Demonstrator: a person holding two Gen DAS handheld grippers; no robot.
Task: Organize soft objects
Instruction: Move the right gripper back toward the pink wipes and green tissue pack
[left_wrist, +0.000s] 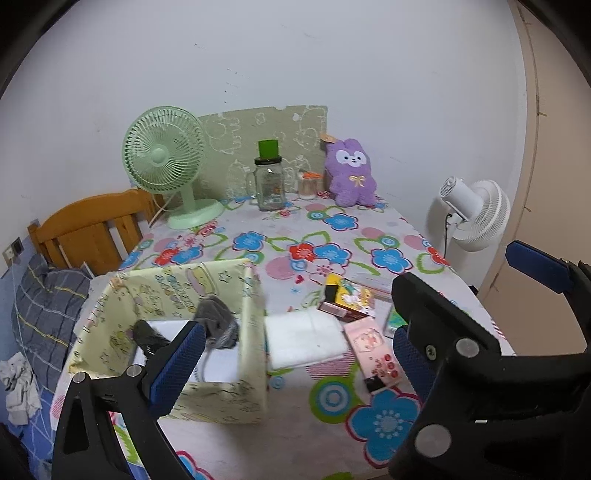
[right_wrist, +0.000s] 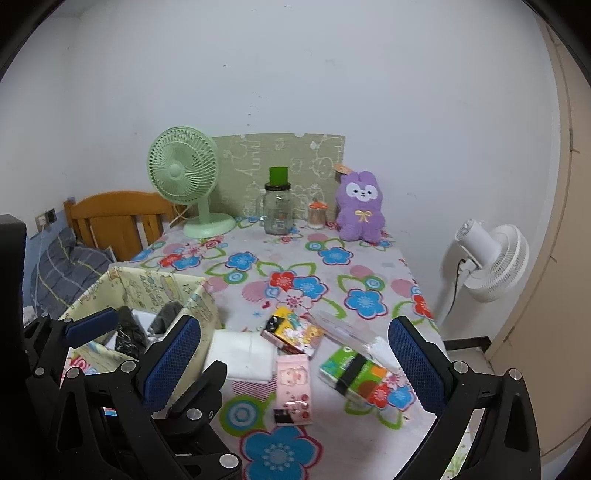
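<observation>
A pale yellow fabric storage box (left_wrist: 251, 325) (right_wrist: 201, 299) stands on the left of the flowered table. Inside lie a grey cloth (left_wrist: 218, 319) (right_wrist: 166, 315) and a black item (left_wrist: 147, 338) (right_wrist: 129, 334). A white folded cloth (left_wrist: 304, 338) (right_wrist: 245, 354) lies just right of the box. A purple plush rabbit (left_wrist: 351, 171) (right_wrist: 360, 206) sits at the back. My left gripper (left_wrist: 291, 354) is open and empty, hovering over the box's near right side. My right gripper (right_wrist: 295, 363) is open and empty above the packets.
A pink packet (left_wrist: 373, 347) (right_wrist: 293, 384), a yellow cartoon box (left_wrist: 352, 295) (right_wrist: 295, 330) and green tissue packs (right_wrist: 354, 373) lie mid-table. A green fan (left_wrist: 166, 162) (right_wrist: 188, 173), glass jar (left_wrist: 269, 182) (right_wrist: 277, 210), white floor fan (left_wrist: 476, 214) (right_wrist: 493, 258) and bed (left_wrist: 48, 310) surround.
</observation>
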